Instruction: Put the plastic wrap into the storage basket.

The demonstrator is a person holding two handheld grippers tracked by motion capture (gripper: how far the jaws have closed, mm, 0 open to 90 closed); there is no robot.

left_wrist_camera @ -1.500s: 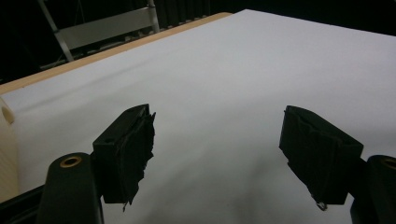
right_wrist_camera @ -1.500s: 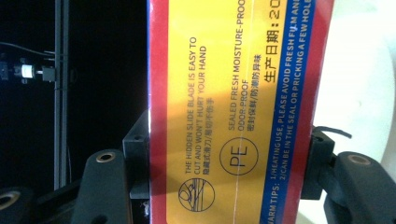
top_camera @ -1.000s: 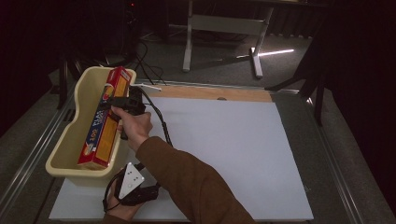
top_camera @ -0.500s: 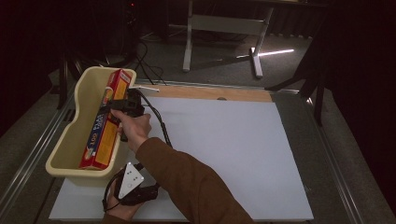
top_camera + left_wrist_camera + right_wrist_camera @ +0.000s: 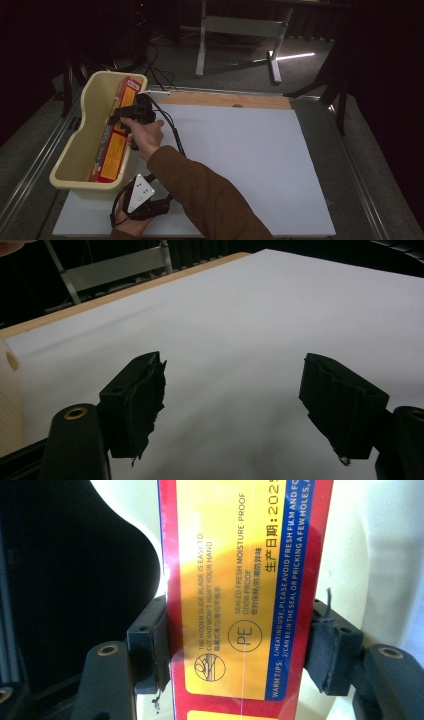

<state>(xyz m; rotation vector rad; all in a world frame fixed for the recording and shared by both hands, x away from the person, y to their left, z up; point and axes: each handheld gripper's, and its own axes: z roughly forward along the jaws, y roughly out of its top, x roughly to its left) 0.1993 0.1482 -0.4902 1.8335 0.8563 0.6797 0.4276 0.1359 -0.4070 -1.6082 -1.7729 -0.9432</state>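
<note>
Right gripper (image 5: 131,116) at ten o'clock on the table, jaws clamped on both sides of the box (image 5: 240,600). Box lies lengthwise inside the tub (image 5: 75,150). Left gripper (image 5: 235,405) at seven o'clock, jaws spread wide over the white mat (image 5: 260,315).

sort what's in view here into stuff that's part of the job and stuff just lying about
In the job:
- cling film box
- cream plastic tub
- right gripper, shut on the box

Lying about:
- left gripper, open over white sheet
- metal stand on floor

The right gripper (image 5: 119,116) has shifted the red and yellow box (image 5: 111,145) slightly inside the cream tub (image 5: 75,150)
</note>
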